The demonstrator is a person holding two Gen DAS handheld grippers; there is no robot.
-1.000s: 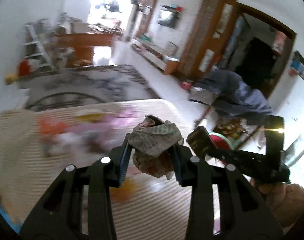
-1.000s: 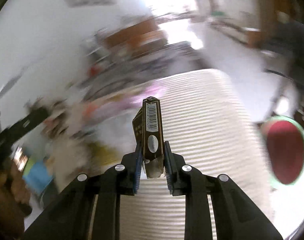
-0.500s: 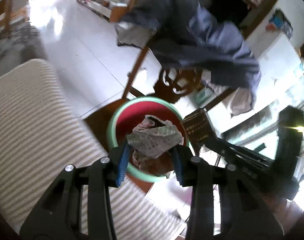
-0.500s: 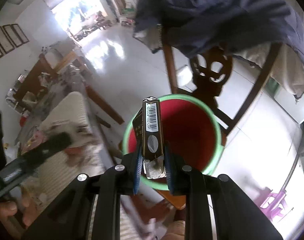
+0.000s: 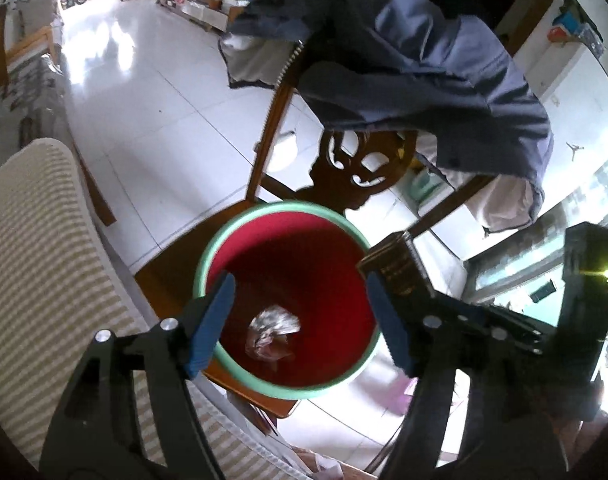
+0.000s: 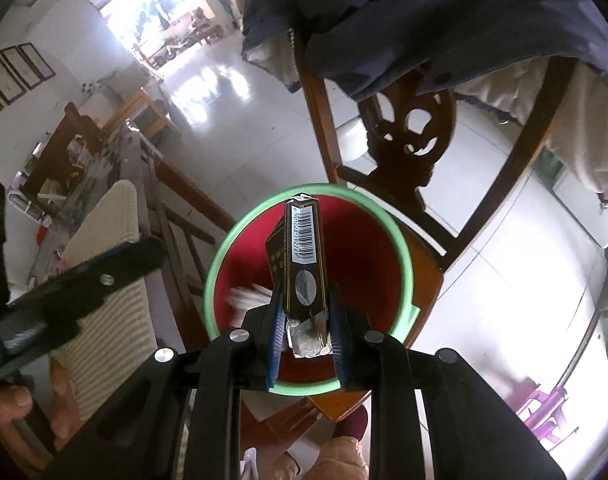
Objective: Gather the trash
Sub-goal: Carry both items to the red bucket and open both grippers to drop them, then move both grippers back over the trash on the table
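Observation:
A red bin with a green rim (image 5: 208, 256) (image 6: 220, 256) stands on a wooden chair seat. A crumpled paper wad (image 5: 272, 332) lies at its bottom; it shows blurred in the right wrist view (image 6: 248, 298). My left gripper (image 5: 304, 324) is open and empty above the bin. My right gripper (image 6: 305, 340) is shut on a dark cigarette pack (image 6: 304, 264) with a barcode, held upright over the bin. The pack (image 5: 395, 264) also shows at the bin's right rim in the left wrist view.
The wooden chair (image 5: 359, 168) (image 6: 407, 140) has a blue jacket (image 5: 403, 48) (image 6: 423, 12) draped over its back. A striped cream table edge (image 5: 36, 260) (image 6: 104, 240) lies to the left. White tiled floor (image 5: 152, 120) stretches beyond.
My left gripper has opened and the paper wad has dropped into the bin. My right gripper has come closer over the bin, still holding the pack.

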